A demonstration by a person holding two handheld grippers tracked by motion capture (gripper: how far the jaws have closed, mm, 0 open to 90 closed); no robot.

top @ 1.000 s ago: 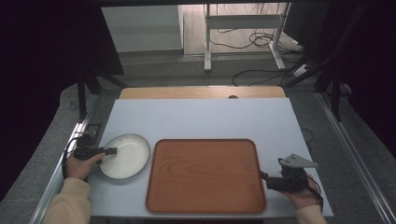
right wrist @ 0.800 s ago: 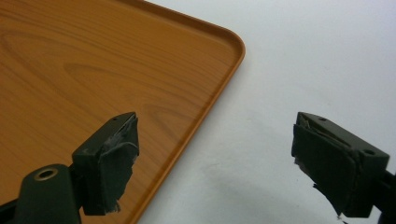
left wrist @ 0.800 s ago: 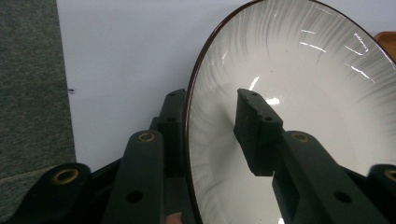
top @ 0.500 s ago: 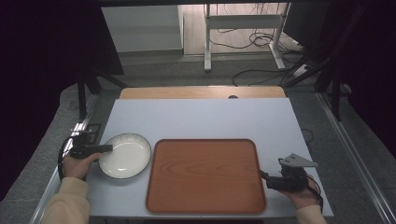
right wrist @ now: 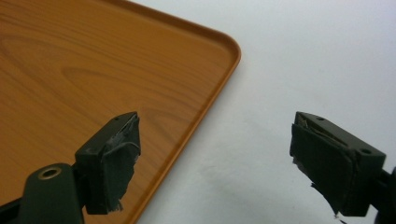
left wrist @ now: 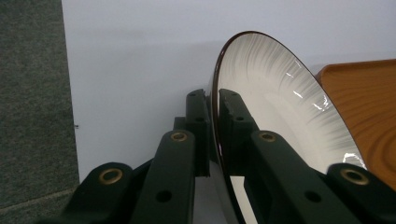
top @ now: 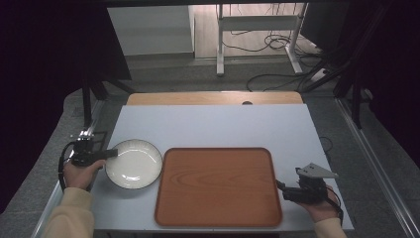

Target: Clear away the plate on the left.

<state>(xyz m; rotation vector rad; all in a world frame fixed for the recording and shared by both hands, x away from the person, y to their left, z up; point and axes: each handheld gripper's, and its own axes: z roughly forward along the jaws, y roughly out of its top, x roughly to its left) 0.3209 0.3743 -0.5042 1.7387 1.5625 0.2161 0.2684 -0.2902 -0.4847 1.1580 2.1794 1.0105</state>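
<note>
Left tongs have just been closing and are now clamped on the near-left rim of the round white ceramic plate with a dark brown edge; in the left gripper view the rim sits between the two black pads, one pad on each face. From that view the plate stands edge-on to the camera, its streaked white inner face turned toward the wooden tray. In the high view the plate is at the left of the white bench, just beside the left edge of the rectangular reddish-brown wooden tray with rounded corners; whether they touch I cannot tell.

Right tongs stand wide apart with nothing between them, over the bench beside the tray's corner. In the high view the right tongs point at the tray's right edge, close to it.
</note>
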